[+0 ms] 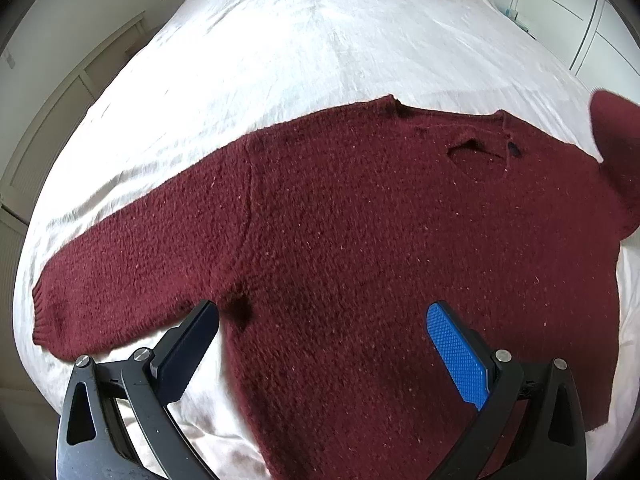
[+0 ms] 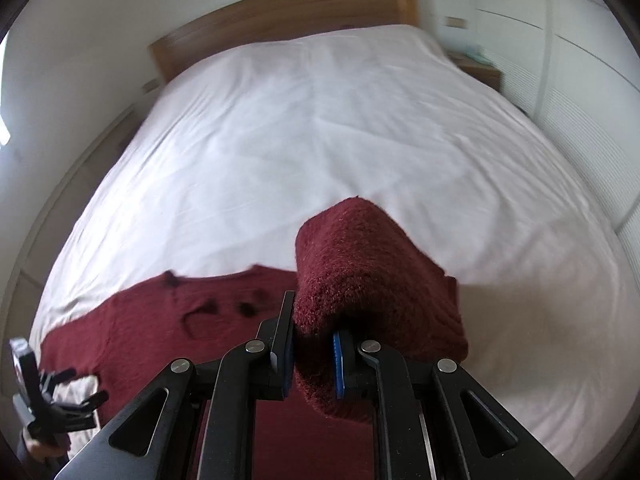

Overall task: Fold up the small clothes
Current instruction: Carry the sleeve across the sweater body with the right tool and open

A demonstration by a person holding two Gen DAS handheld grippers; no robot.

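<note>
Left tool [image 1: 322, 322] agape — right tool [image 2: 313, 354] clamped.

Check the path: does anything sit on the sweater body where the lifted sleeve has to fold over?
Nothing visible does. The right gripper holds the sleeve above the sweater, whose body lies bare on the bed.

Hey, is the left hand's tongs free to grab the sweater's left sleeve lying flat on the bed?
Probably yes. The left tongs stand open and empty just above the sweater, with the flat sleeve right beside them and nothing lying on it. The right tongs hold the other sleeve, well clear.
</note>
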